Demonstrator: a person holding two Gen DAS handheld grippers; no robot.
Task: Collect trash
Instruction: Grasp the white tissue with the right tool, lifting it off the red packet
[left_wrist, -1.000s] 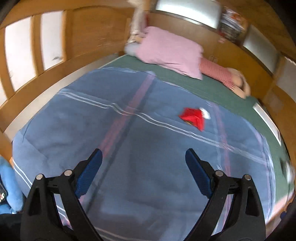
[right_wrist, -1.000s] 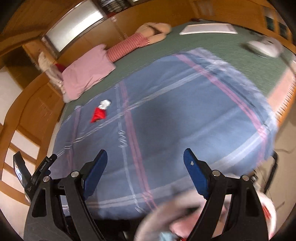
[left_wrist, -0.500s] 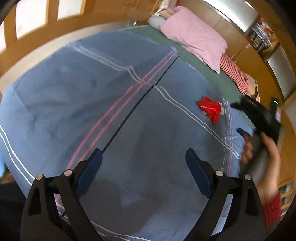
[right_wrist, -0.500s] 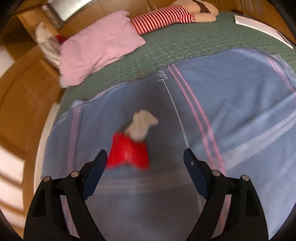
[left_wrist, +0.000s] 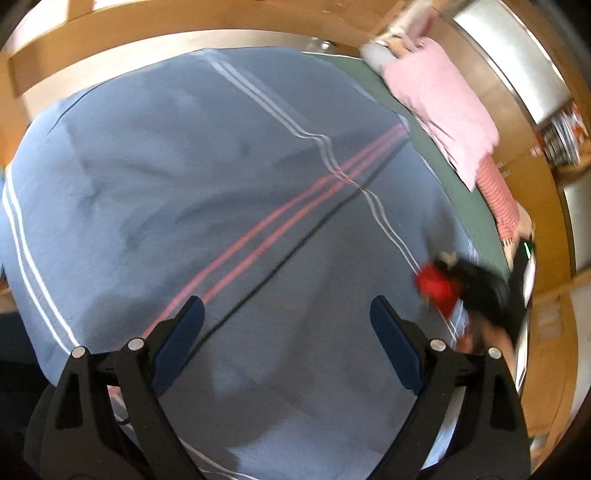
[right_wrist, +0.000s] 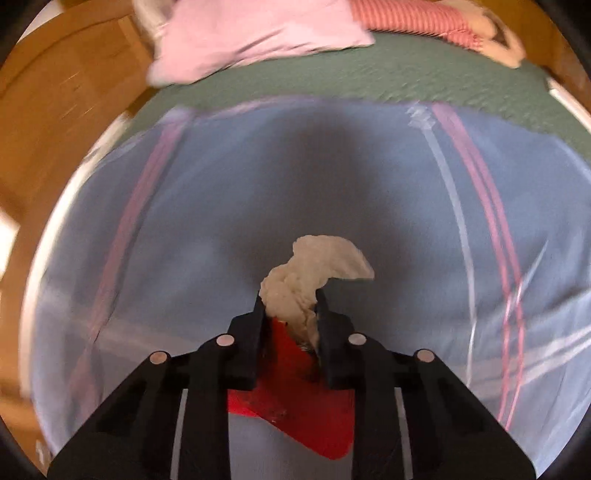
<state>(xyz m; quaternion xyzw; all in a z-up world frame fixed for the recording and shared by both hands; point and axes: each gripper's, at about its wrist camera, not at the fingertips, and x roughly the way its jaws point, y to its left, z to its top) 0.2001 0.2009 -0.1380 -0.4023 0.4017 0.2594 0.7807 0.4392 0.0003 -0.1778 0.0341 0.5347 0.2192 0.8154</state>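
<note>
A crumpled white tissue (right_wrist: 314, 273) and a red wrapper (right_wrist: 295, 402) lie together on the blue striped blanket (right_wrist: 221, 206). My right gripper (right_wrist: 290, 310) is shut on the tissue, with the red wrapper under and between its fingers. In the left wrist view the red wrapper (left_wrist: 437, 288) shows at the right with the black right gripper (left_wrist: 480, 288) on it. My left gripper (left_wrist: 286, 317) is open and empty above the blanket (left_wrist: 184, 184), to the left of the trash.
A pink pillow (right_wrist: 258, 33) and a doll in red stripes (right_wrist: 424, 22) lie on the green bedspread (right_wrist: 369, 81) beyond the blanket. Wooden bed frame and cabinets (left_wrist: 110, 22) surround the bed. The pillow also shows in the left wrist view (left_wrist: 443, 99).
My right gripper came down onto the trash and closed on the white tissue. My left gripper swung left and stayed open.
</note>
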